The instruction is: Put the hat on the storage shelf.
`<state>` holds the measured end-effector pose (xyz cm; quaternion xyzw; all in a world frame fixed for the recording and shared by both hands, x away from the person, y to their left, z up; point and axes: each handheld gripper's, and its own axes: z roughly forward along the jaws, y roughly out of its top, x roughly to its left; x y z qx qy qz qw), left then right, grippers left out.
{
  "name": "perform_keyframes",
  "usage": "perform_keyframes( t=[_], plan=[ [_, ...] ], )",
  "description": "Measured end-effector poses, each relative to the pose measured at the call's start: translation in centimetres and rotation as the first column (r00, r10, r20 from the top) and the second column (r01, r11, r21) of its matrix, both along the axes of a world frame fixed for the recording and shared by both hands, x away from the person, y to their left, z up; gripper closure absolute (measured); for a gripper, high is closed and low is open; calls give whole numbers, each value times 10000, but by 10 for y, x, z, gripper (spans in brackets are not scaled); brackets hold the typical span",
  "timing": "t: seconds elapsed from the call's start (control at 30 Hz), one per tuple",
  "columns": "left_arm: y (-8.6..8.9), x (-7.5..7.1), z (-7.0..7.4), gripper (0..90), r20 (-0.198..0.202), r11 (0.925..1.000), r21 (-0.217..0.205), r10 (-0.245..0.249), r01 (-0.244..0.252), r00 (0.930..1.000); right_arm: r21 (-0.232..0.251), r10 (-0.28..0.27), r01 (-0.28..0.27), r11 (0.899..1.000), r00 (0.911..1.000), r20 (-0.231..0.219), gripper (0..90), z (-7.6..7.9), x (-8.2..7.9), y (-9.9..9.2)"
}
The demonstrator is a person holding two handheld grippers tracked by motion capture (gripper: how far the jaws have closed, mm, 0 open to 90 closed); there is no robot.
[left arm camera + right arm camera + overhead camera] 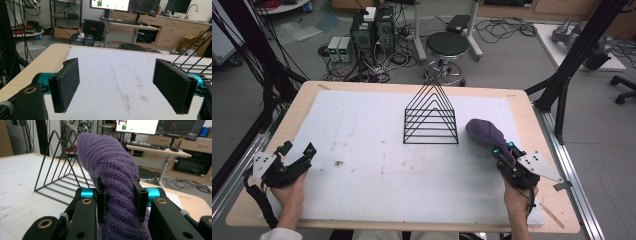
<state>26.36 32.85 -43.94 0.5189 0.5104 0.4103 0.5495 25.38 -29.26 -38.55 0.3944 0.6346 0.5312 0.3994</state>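
Looking down from the high view, a purple knitted roll (484, 132) is seen gripped by the right claw (503, 150) at 4 o'clock on the tabletop (362, 130), beside the wire rack (431, 114), probably for slotting in. In the left gripper view, the left claw (120, 85) is spread wide, empty. In the right gripper view, soft ribbed wool is pinched between the pads.

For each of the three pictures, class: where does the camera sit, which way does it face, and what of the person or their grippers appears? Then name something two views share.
High view: above the person's side, facing forward and down on the table; forearms, left gripper and right gripper enter from below.
Left gripper view: rides the left gripper, facing across the white mat; jaws wide apart.
Right gripper view: rides the right gripper, jaws clamping the purple knitted cloth.
Shared: the black wire rack appears in all three.
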Motion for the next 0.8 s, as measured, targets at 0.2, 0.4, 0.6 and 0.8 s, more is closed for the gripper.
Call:
perform_keyframes(
  t=[0.2, 0.4, 0.6, 0.8],
  plan=[
    [-1, 0, 0, 219, -12, 10000, 49, 29, -29, 10000, -125, -232, 238, 9996, 9986, 467, 709, 6, 1, 0],
    [-1, -1, 0, 222, -5, 9999, 114, 61, -61, 10000, -211, -559, 582, 9981, 9939, 947, 709, 15, 0, 5],
    [-1, -2, 1, 224, 64, 9999, 50, 130, -130, 9999, 25, -870, 878, 9961, 9817, 1694, 705, 31, -6, 9],
    [-1, -3, 2, 223, 179, 10000, 18, 63, -63, 9998, 265, -900, 864, 9959, 9742, 2071, 701, 42, -8, 13]
  ],
)
